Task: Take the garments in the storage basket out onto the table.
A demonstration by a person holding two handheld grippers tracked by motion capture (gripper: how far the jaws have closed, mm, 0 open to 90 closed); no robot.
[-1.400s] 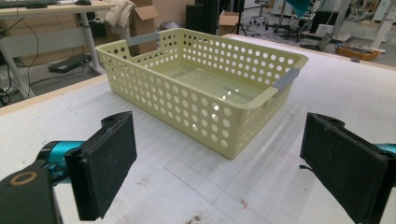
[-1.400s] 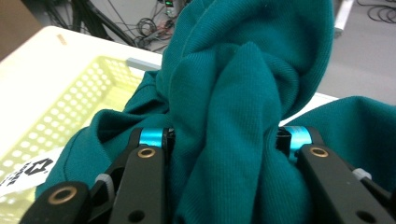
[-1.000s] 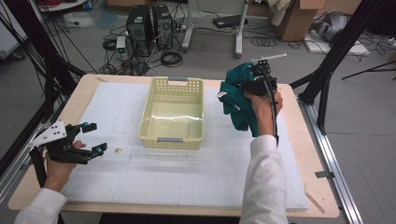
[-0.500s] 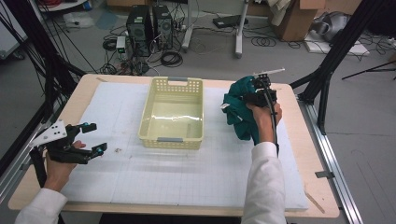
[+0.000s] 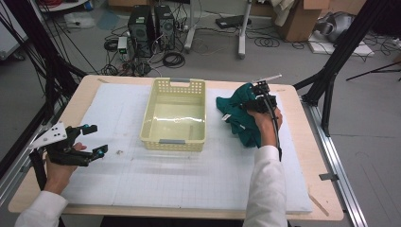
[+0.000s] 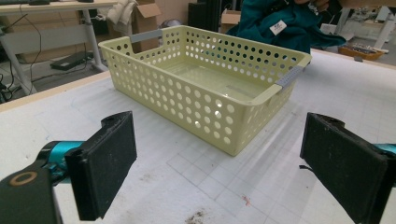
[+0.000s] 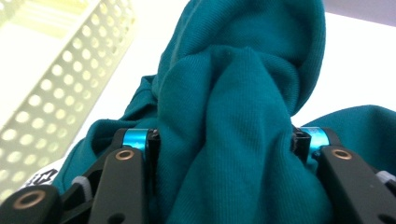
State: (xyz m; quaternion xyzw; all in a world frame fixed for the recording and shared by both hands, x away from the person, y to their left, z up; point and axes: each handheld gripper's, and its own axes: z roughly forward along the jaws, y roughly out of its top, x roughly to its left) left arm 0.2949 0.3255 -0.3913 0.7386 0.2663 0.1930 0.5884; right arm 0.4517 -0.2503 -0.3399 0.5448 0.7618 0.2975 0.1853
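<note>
A teal cloth lies bunched on the white mat, right of a pale yellow perforated basket that holds nothing. My right gripper sits at the cloth's far end, shut on a thick fold of it. In the right gripper view the cloth bulges up between the jaws of my right gripper, with the basket's wall at the left. At the table's left edge my left gripper is open and holds nothing. The left gripper view has that gripper facing the basket, with the cloth beyond.
A white gridded mat covers most of the wooden table. Black frame poles stand at the table's right and left. Computers, cables and cardboard boxes sit on the floor beyond the far edge.
My right gripper has come down with the teal cloth, which now rests lower and more spread on the mat. The left gripper has stayed in place.
</note>
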